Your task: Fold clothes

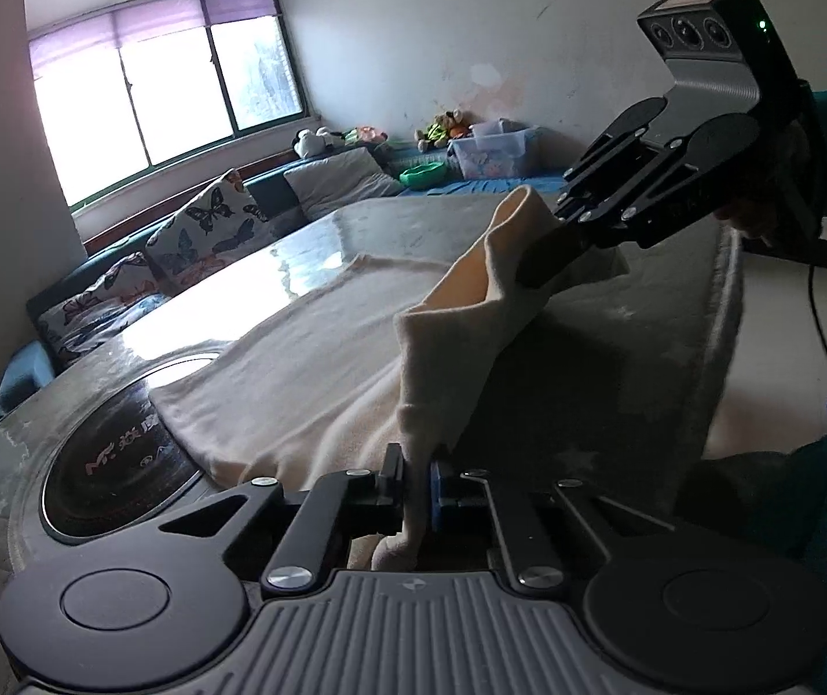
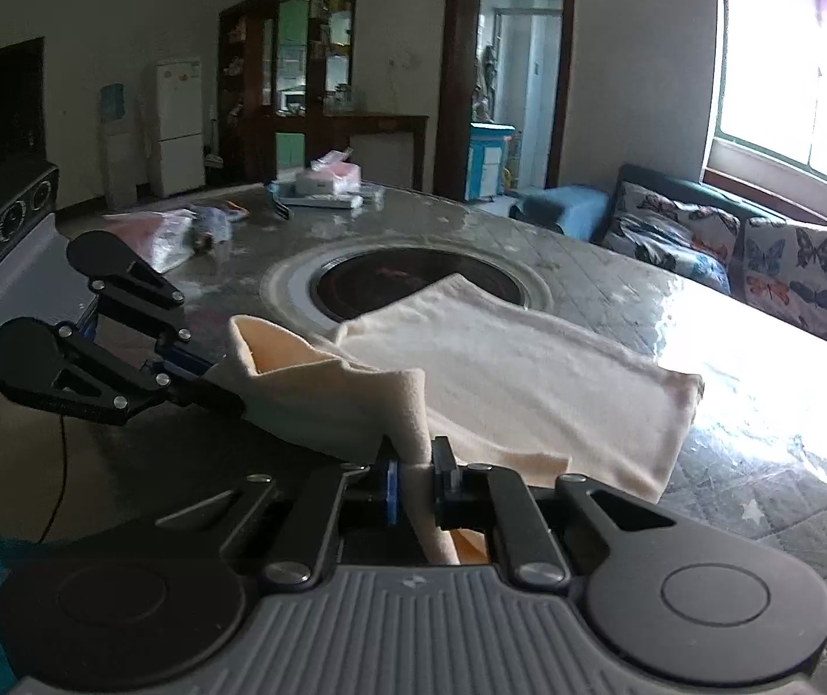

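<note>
A cream garment [image 1: 309, 359] lies spread on a round glass-topped table [image 1: 297, 249], its near edge lifted off the surface. In the left wrist view my left gripper [image 1: 416, 486] is shut on a bunched fold of that edge. Up to the right, my right gripper [image 1: 552, 243] pinches another raised corner, held by a hand in a teal sleeve. The right wrist view shows the same garment [image 2: 529, 370] with my right gripper [image 2: 413, 480] shut on a fold, and my left gripper [image 2: 222, 382] at the left, its fingertips buried in the cloth.
A black induction hob [image 2: 413, 284] is set into the table's middle; the garment's far end overlaps its rim. Plastic bags [image 2: 164, 237] and a tissue box [image 2: 332, 179] sit on the far side. A sofa with butterfly cushions [image 2: 790, 272] stands under the window.
</note>
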